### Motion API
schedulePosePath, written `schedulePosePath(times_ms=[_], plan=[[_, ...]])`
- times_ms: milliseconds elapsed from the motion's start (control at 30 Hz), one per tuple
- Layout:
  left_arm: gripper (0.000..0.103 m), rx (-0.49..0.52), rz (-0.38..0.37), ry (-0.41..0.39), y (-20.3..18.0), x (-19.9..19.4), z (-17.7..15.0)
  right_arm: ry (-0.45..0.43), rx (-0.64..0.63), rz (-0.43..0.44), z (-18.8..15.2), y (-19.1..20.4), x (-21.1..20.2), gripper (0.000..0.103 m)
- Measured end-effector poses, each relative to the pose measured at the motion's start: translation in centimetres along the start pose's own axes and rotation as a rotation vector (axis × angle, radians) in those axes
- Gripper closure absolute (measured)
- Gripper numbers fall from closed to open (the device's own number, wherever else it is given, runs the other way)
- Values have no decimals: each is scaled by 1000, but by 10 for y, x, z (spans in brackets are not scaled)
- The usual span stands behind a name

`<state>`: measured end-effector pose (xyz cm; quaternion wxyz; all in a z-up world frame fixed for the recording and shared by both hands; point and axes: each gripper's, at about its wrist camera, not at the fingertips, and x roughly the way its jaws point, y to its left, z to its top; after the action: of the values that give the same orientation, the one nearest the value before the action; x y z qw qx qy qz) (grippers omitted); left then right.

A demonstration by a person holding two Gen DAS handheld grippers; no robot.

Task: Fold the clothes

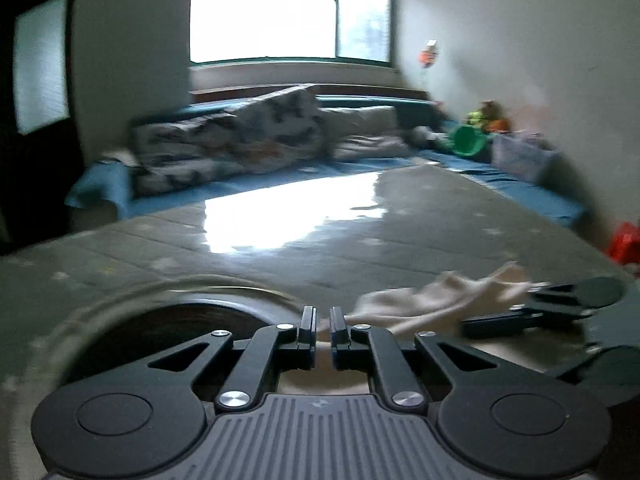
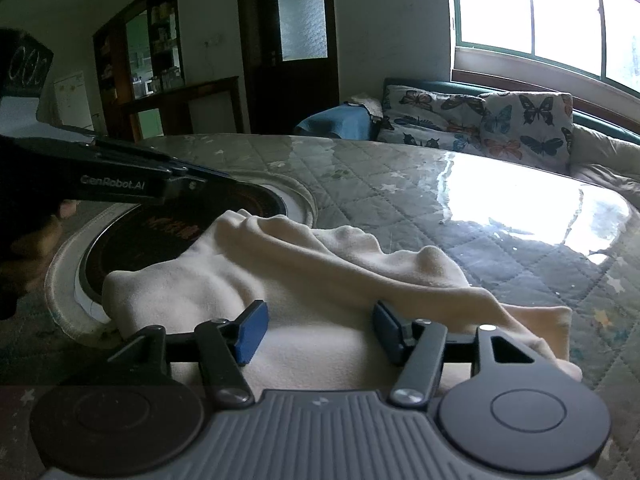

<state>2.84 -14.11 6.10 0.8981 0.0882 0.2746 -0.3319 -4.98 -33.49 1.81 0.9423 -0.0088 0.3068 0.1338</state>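
Nearest the right wrist camera, the right claw (image 2: 316,330) stands wide over a cream garment (image 2: 304,280), its blue pads (image 2: 250,332) apart with cloth lying between them but not pinched. Beneath everything spreads the worktop (image 2: 400,184), a round table under a quilted grey-green cover with a glossy clear sheet that throws back the window light. Behind it a sofa (image 2: 600,148) draped in blue cloth runs under the window (image 2: 532,12), carrying two butterfly-print cushions (image 2: 480,124). A dark wooden door (image 2: 296,40) with a frosted pane stands to the left of the sofa, and a shelf cabinet (image 2: 156,48) further left.

Rumpled in loose folds, the garment lies on the near part of the worktop, one edge draped over a round dark inset (image 2: 160,236) ringed by a pale quilted border. In the left wrist view, which is blurred, the same garment (image 1: 432,300) lies to the right, with the right claw (image 1: 532,308) touching or just over it.

Narrowed almost shut, the left claw (image 1: 322,320) shows only a thin slit between its pads; whether cloth is caught there I cannot tell. In the right view it (image 2: 216,178) reaches in from the left above the inset, beside the garment's far edge. A green bowl-like object (image 1: 468,140) sits at the sofa's far end.
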Motion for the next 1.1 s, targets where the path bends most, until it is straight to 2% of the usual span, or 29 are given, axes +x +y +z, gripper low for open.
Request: schedulePosePath(times_ms=[100, 300, 567, 700, 767, 900, 1100], plan=[[97, 6, -47, 32, -7, 13, -1, 1, -1, 0, 0, 0, 0, 42], [97, 37, -47, 71, -13, 36, -2, 4, -7, -1, 1, 1, 0, 40], [96, -12, 12, 90, 0, 62, 0, 6, -8, -2, 0, 3, 0, 39], [96, -38, 49, 91, 6, 57, 2, 8, -10, -2, 0, 5, 0, 34], [96, -68, 32, 65, 7, 44, 1, 9, -9, -3, 0, 6, 0, 33], [96, -54, -25, 34, -4, 17, -4, 11, -6, -1, 1, 5, 1, 32], [95, 3, -36, 58, -19, -4, -25, 16, -1, 6, 1, 4, 1, 24]])
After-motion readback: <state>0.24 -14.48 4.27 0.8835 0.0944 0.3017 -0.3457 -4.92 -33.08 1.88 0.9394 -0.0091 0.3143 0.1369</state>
